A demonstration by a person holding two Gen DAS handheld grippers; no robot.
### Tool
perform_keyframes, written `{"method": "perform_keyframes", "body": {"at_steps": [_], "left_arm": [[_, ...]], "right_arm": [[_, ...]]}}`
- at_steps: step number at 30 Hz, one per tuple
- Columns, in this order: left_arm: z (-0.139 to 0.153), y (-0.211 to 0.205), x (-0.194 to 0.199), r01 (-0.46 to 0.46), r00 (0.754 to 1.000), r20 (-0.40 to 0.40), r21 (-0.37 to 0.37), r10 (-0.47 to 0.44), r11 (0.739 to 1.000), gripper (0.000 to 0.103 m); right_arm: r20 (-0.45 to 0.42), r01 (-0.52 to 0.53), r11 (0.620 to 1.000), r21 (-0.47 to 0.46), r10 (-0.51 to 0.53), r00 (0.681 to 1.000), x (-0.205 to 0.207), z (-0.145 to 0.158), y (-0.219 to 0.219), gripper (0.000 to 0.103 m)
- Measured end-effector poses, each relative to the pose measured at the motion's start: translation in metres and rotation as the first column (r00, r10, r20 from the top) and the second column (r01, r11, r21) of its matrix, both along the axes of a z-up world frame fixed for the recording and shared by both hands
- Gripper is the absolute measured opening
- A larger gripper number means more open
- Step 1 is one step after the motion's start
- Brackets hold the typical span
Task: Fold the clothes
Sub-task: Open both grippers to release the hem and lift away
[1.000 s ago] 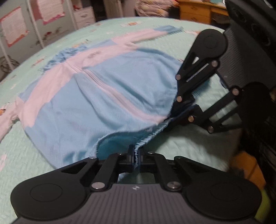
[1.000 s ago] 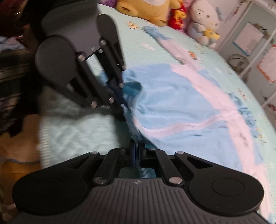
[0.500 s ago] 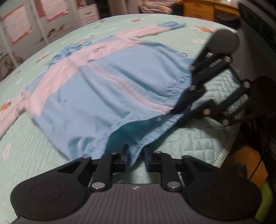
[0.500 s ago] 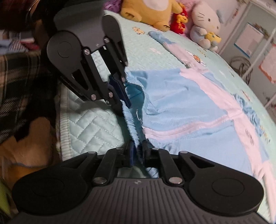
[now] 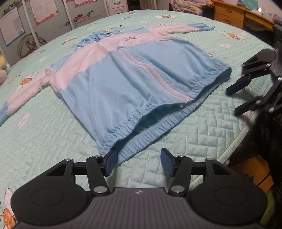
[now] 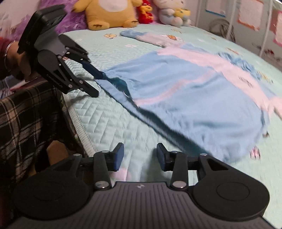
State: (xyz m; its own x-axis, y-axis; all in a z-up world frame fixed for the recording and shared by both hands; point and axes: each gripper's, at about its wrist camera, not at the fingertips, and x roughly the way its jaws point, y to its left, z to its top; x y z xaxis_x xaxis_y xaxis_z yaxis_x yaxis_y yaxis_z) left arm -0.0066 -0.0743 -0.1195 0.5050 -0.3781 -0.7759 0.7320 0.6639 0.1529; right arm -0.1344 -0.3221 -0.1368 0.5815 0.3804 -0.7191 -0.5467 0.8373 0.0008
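A light blue and pink zip jacket [image 5: 123, 77] lies spread flat on the bed, front up, sleeves stretched out to both sides, its elastic hem toward me. My left gripper [image 5: 139, 161] is open and empty, its left pad just at the hem's near corner. It also shows in the right wrist view [image 6: 96, 84], open beside that corner. My right gripper [image 6: 139, 156] is open and empty above the quilt, a little short of the jacket [image 6: 193, 91]. It shows in the left wrist view [image 5: 234, 99], open, apart from the hem's right corner.
The mint quilted bedspread [image 5: 202, 132] covers the bed; its edge [image 6: 79, 130] runs close in front of me. Plush toys [image 6: 112, 14] sit at the head. A wooden desk [image 5: 234, 15] and white shelving stand beyond the bed. A plaid-clothed person [image 6: 21, 112] is at the left.
Both grippers were shut on the jacket's hem and held it raised. They have opened and pulled back, and the hem now lies on the quilt.
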Motion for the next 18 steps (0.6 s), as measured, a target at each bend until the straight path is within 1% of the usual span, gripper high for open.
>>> {"method": "perform_keyframes", "body": {"at_steps": [2, 3, 5, 7, 9, 10, 12, 13, 14, 15, 16, 18], "left_arm": [[0.000, -0.001, -0.004, 0.001, 1.000, 0.016, 0.011, -0.001, 1.000, 0.060], [0.000, -0.002, -0.006, 0.005, 1.000, 0.026, 0.018, -0.005, 1.000, 0.060], [-0.001, -0.003, -0.007, 0.007, 0.999, 0.041, 0.031, -0.008, 0.999, 0.062], [-0.002, -0.003, -0.007, 0.002, 0.999, 0.040, 0.028, -0.003, 1.000, 0.062], [-0.001, -0.002, -0.006, -0.006, 1.000, 0.030, 0.018, 0.005, 1.000, 0.063], [-0.001, -0.001, -0.005, -0.010, 1.000, 0.025, 0.013, 0.009, 1.000, 0.063], [0.000, 0.001, -0.005, -0.017, 1.000, 0.015, 0.004, 0.017, 1.000, 0.063], [0.001, 0.001, -0.005, -0.020, 1.000, 0.009, 0.003, 0.020, 1.000, 0.063], [0.001, 0.001, -0.006, -0.023, 1.000, 0.004, 0.001, 0.023, 1.000, 0.063], [0.002, 0.003, -0.007, -0.023, 1.000, -0.001, 0.000, 0.023, 1.000, 0.063], [0.003, 0.004, -0.007, -0.025, 1.000, -0.009, -0.003, 0.025, 1.000, 0.063], [0.005, 0.008, -0.005, -0.030, 0.998, -0.047, -0.023, 0.028, 0.999, 0.064]], "right_arm": [[0.001, 0.030, 0.999, 0.011, -0.030, 1.000, -0.004, 0.003, -0.006, 0.043], [0.026, 0.044, 0.999, 0.014, -0.045, 0.999, -0.008, 0.006, -0.009, 0.043], [0.110, 0.070, 0.997, 0.011, -0.071, 0.991, -0.014, 0.016, -0.013, 0.042], [0.208, 0.105, 0.994, -0.036, -0.095, 0.974, -0.018, 0.025, -0.013, 0.042], [0.294, 0.170, 0.978, -0.118, -0.129, 0.947, -0.017, 0.028, -0.013, 0.042], [0.314, 0.193, 0.969, -0.157, -0.136, 0.940, -0.014, 0.026, -0.013, 0.042], [0.304, 0.199, 0.959, -0.200, -0.132, 0.944, -0.007, 0.018, -0.015, 0.039], [0.283, 0.199, 0.957, -0.213, -0.134, 0.950, -0.003, 0.012, -0.016, 0.035], [0.259, 0.199, 0.954, -0.224, -0.139, 0.956, 0.000, 0.006, -0.017, 0.024], [0.227, 0.193, 0.951, -0.242, -0.138, 0.964, 0.003, 0.000, -0.018, 0.019], [0.211, 0.189, 0.945, -0.266, -0.134, 0.968, 0.003, -0.006, -0.019, 0.017], [0.208, 0.183, 0.942, -0.282, -0.126, 0.970, 0.000, -0.010, -0.020, 0.017]]}}
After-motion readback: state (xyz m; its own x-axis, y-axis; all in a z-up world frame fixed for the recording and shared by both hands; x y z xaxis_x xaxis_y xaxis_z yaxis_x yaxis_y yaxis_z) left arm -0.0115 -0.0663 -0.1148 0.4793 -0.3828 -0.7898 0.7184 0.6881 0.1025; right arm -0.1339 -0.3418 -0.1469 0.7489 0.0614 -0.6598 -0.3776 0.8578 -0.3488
